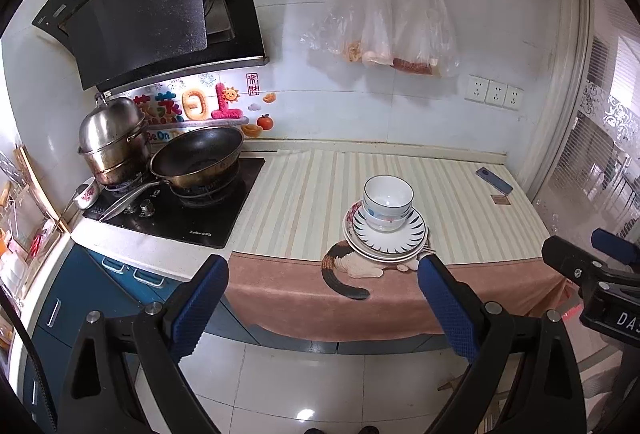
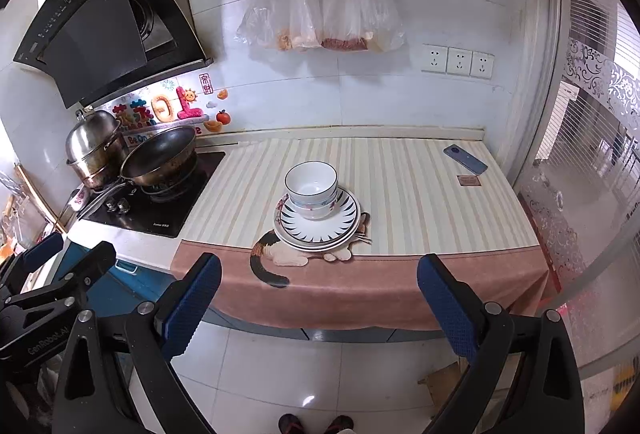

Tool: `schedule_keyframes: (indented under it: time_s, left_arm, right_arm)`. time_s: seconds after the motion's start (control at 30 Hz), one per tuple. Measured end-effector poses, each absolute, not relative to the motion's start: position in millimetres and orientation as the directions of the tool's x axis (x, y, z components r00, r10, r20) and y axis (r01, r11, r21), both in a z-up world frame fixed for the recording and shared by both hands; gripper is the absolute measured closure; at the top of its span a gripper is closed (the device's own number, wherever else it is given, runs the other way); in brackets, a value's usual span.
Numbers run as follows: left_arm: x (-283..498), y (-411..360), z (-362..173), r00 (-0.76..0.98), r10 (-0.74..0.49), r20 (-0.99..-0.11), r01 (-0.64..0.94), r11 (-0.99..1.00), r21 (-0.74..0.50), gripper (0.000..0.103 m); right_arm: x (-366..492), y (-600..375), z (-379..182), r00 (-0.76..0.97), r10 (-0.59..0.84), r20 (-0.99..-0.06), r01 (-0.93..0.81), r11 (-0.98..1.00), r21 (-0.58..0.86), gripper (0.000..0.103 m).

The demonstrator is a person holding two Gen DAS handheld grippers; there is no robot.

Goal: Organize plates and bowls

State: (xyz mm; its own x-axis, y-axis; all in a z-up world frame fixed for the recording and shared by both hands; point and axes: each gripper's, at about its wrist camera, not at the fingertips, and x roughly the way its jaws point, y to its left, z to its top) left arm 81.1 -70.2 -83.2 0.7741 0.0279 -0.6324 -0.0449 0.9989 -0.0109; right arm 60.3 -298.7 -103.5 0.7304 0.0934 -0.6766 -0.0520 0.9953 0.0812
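White bowls [image 1: 387,202] [image 2: 312,189] sit nested on a stack of plates [image 1: 404,238] [image 2: 344,224], the top plate rimmed with dark blue rays. The stack rests on the striped mat near the counter's front edge. My left gripper [image 1: 322,270] hangs open in front of the counter, well short of the stack, nothing between its blue pads. My right gripper [image 2: 319,270] is open too, at the same distance, empty. Each gripper shows at the edge of the other's view: the right gripper [image 1: 580,258] and the left gripper [image 2: 72,254].
A wok [image 1: 198,157] and a steel steamer pot [image 1: 110,141] stand on the black hob [image 1: 208,218] at the left. A phone [image 1: 494,181] and a small card [image 1: 500,199] lie at the counter's far right. Plastic bags [image 1: 384,29] hang on the wall. A pink cat-print towel [image 1: 320,298] drapes over the front edge.
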Motion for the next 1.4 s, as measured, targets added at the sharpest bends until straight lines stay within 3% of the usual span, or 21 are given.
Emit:
schedule_keyframes:
  time_s: [1.4]
  left_arm:
    - [69.0, -59.9, -80.1, 0.797, 0.048, -0.603, -0.064, 0.998, -0.005, 0.006]
  right_arm:
    - [65.1, -292.6, -110.2, 0.716, 0.105, -0.69, -0.058, 0.994, 0.091, 0.002]
